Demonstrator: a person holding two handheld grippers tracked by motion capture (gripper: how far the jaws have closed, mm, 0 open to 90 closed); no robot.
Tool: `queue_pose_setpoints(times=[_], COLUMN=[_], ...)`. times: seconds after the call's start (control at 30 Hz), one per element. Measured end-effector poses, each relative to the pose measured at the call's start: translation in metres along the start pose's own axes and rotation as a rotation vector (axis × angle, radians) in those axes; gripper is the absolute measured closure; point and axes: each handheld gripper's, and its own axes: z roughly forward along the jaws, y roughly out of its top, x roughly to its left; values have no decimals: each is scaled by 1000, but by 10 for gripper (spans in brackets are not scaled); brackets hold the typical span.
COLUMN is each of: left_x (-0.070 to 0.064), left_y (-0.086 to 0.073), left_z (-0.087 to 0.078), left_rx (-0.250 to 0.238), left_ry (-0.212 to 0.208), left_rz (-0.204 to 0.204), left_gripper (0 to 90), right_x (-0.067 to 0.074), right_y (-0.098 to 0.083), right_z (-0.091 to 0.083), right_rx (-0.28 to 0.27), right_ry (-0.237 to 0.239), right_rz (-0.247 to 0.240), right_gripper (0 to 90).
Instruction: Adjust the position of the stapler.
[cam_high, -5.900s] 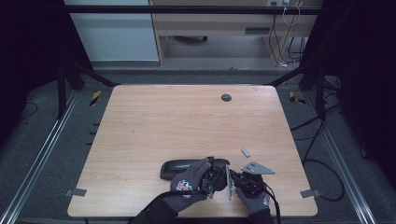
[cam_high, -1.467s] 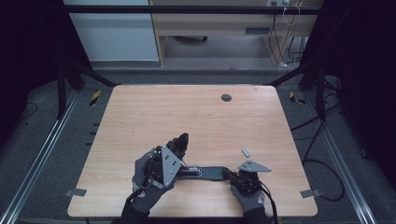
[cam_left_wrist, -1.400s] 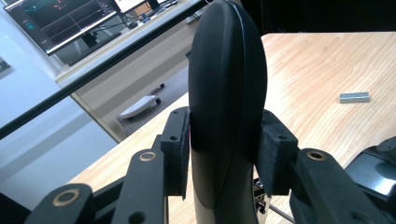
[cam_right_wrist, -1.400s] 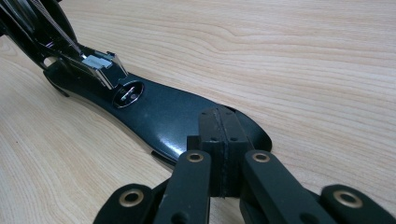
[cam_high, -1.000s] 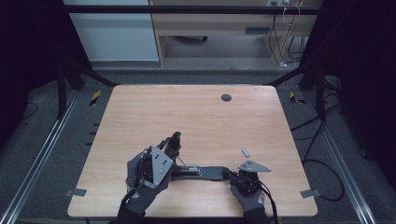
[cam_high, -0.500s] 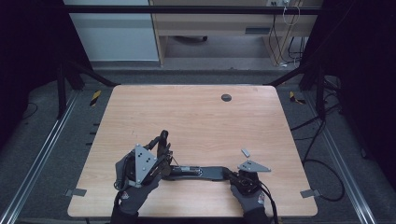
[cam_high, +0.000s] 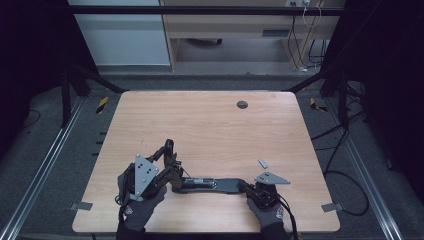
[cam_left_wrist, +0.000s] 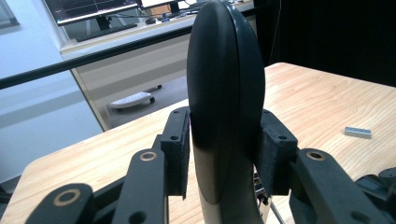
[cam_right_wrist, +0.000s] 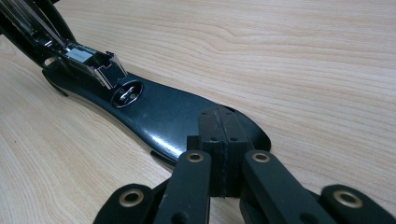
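Note:
A black stapler lies swung open near the front edge of the wooden table. Its base rests flat, with the chrome staple channel bared at the far end. My left gripper is shut on the stapler's raised top cover, and both pads press its sides. In the high view that cover stands up above the left gripper. My right gripper is shut, its joined tips resting on the near end of the base; in the high view that gripper sits at the stapler's right end.
A small grey metal block lies on the table just beyond the right gripper; the left gripper view shows the block too. A round dark grommet sits near the far edge. Metal rails run along both sides of the table.
My left gripper has moved left and toward the front edge with the top cover in it, drawing the cover further from the base. The right gripper and the base have stayed put.

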Motion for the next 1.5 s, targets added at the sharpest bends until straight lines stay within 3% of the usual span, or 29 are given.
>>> queue_pose_setpoints(times=[0.47,0.9,1.07,1.27,1.5], left_x=[10,21,29,46,49], left_y=[-6,-9,-13,-24,-29], left_z=[-5,-8,-12,-17,-19], left_rx=[-18,-12,-9,-23,-36], left_ry=[-2,-17,-11,-33,-33], left_rz=[-59,-88,-122,-195,-216], left_gripper=[598,593,591,587,587], right_x=[0,0,0,-1,-1], right_y=[0,0,0,0,0], right_z=[0,0,0,0,0], right_rx=[3,5,4,3,2], right_ry=[-1,-2,-2,0,0], right_rz=[-1,5,2,-1,-2], right_gripper=[900,900,900,900,900])
